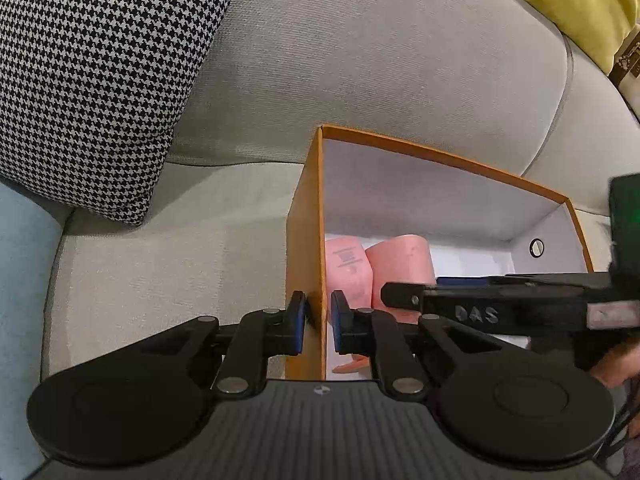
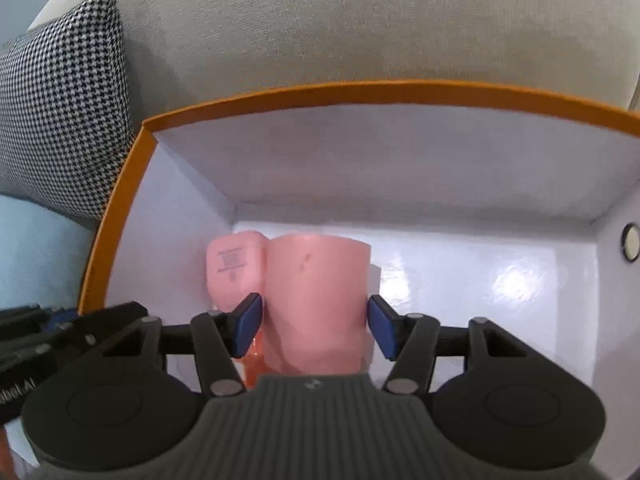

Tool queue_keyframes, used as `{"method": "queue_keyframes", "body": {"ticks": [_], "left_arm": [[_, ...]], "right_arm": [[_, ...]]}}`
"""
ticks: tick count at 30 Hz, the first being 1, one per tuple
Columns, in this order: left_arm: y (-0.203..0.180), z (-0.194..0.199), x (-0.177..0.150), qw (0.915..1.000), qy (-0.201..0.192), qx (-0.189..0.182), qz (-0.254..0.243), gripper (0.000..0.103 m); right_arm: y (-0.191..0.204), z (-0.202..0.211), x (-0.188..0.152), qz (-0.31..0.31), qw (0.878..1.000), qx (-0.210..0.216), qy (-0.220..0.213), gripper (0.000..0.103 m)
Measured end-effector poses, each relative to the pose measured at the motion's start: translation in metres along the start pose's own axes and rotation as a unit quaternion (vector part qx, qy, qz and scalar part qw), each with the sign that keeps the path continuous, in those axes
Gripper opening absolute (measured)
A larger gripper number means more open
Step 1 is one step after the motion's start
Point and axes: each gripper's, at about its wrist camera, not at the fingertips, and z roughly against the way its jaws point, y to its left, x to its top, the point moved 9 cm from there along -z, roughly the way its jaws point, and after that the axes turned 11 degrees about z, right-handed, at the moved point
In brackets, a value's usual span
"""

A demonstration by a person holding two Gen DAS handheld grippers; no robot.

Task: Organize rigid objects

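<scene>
- Orange box (image 1: pixel 306 216), white inside, sits open-topped on the grey sofa (image 1: pixel 360 60) seat.
- Left gripper (image 1: pixel 319 322) is clamped on the box's left wall at its near end: one blue pad outside, one inside, cardboard edge pinched between them.
- Right gripper (image 2: pixel 315 326) reaches down into the box, near-left part of the interior.
- Pink cup (image 2: pixel 318 300) lies between the right gripper's blue pads (image 2: pixel 248 324), bottom pointing to the far wall.
- Jaws there stand roughly cup-width apart. The left pad looks to touch the cup's side and the right pad sits just beside it; can't tell if there's real squeeze, so grip unconfirmed.
- Second pink item, a flat-sided container (image 2: pixel 234 270) with a printed label, lies just left of the cup, touching it, close to the box's left wall.
- Something orange-pink shows under the cup at the near edge; can't tell what it is.
- Rest of the box floor to the right is bare white; round eyelet (image 2: pixel 631 242) in the right wall.
- Houndstooth cushion (image 1: pixel 92 80) stands left of the box against the sofa back; yellow cushion (image 1: pixel 580 4) far right.
- Left-wrist view shows the right gripper's black body crossing in from the right over the box.
</scene>
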Motion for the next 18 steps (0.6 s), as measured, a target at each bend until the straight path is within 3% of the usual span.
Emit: {"method": "queue_keyframes", "body": {"ticks": [3,5,9,11,13,18], "left_arm": [[0.0,0.001,-0.001,1.0,-0.001,0.0,0.004,0.015],[0.0,0.001,0.0,1.0,-0.002,0.001,0.005,0.015],[-0.001,0.001,-0.001,1.0,-0.005,0.005,0.005,0.015],[0.0,0.001,-0.001,0.9999,-0.006,0.005,0.008,0.015],[0.001,0.0,-0.002,0.9999,-0.006,0.004,0.011,0.015],[0.002,0.0,-0.002,0.9999,-0.003,0.002,0.012,0.014]], "right_arm": [[0.005,0.01,-0.003,0.034,0.999,0.002,-0.003,0.073],[0.011,0.021,-0.007,0.075,0.997,-0.015,-0.009,0.071],[0.03,0.035,-0.017,0.113,0.994,0.001,0.004,0.057],[0.04,0.031,-0.028,0.124,0.991,0.022,0.037,0.045],[0.048,0.02,-0.035,0.126,0.989,0.036,0.069,0.027],[0.051,-0.006,-0.035,0.128,0.986,0.019,0.101,0.015]]}}
